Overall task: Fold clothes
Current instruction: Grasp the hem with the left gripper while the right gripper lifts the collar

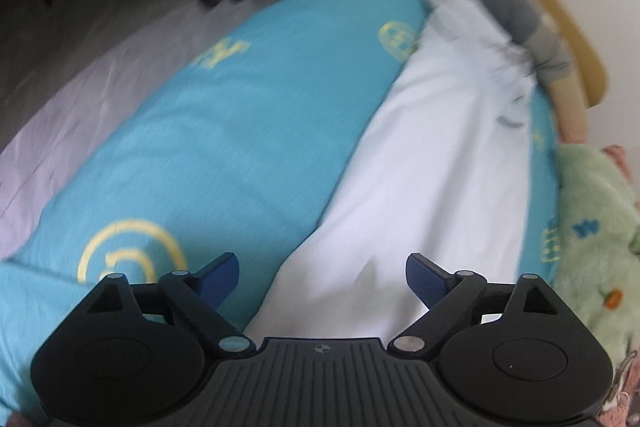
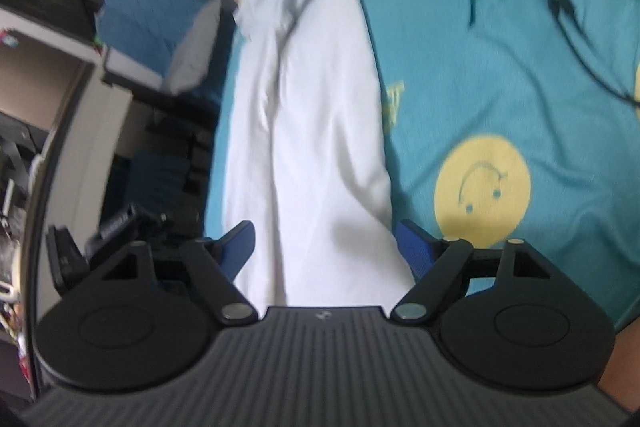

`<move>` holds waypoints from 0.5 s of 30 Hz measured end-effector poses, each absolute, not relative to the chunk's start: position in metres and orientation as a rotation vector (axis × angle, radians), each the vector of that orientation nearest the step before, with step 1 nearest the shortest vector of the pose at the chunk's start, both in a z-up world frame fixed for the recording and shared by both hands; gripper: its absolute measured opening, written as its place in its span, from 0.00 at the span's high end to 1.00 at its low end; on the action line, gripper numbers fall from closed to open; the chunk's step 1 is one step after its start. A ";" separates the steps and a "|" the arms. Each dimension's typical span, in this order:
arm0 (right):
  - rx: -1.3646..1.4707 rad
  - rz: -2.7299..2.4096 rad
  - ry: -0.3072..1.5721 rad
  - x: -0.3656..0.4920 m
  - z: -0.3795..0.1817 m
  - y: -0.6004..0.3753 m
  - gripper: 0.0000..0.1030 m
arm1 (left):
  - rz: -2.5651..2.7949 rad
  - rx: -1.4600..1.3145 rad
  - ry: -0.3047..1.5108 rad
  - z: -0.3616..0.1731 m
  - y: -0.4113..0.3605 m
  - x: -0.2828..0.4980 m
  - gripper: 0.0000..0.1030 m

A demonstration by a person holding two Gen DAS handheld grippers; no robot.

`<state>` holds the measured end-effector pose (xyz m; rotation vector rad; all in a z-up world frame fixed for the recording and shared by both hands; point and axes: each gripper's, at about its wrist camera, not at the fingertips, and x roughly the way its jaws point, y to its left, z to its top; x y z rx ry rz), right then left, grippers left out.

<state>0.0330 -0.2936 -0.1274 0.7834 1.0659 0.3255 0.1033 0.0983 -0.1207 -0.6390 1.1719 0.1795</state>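
**White garment laid long on a turquoise bedspread, both grippers spread above it**

Blue pads tip both grippers, and both sets of fingers stand wide apart with nothing between them. The left gripper [image 1: 322,277] hangs over the near end of the white garment [image 1: 432,155], its left finger over turquoise cloth and its right finger over white. The right gripper [image 2: 324,243] sits over the same garment [image 2: 316,131], whose near end passes between its spread fingers; whether either pad touches the fabric cannot be told.

The garment lies stretched out lengthwise on the turquoise bedspread [image 1: 224,131], narrow and long, with soft creases running along it and a bunched, rumpled far end. That far end lies against a grey item [image 1: 516,11] near the wooden headboard [image 1: 560,11].

The bedspread carries yellow printed motifs: a ring-shaped emblem [image 1: 132,255] just ahead of the left gripper, further yellow marks farther up that are too blurred to read, and, in the right wrist view, a large yellow smiley face [image 2: 482,187] beside the right gripper's right finger. A thin black cable [image 2: 580,43] trails across the turquoise cloth [image 2: 500,67] beyond it.

A pale green fleece blanket [image 1: 600,227] with small coloured prints borders the bedspread to the right in the left wrist view. No legible lettering shows anywhere.
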 end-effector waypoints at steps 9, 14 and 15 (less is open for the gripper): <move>0.834 0.314 1.148 0.029 -0.150 -0.297 0.29 | 0.204 -0.474 1.383 -0.133 0.075 0.108 0.34; 0.841 0.351 1.159 0.029 -0.152 -0.296 0.29 | 0.159 -0.398 1.437 -0.126 0.061 0.092 0.51; 0.844 0.352 1.160 0.030 -0.153 -0.296 0.29 | 0.153 -0.386 1.440 -0.124 0.058 0.089 0.51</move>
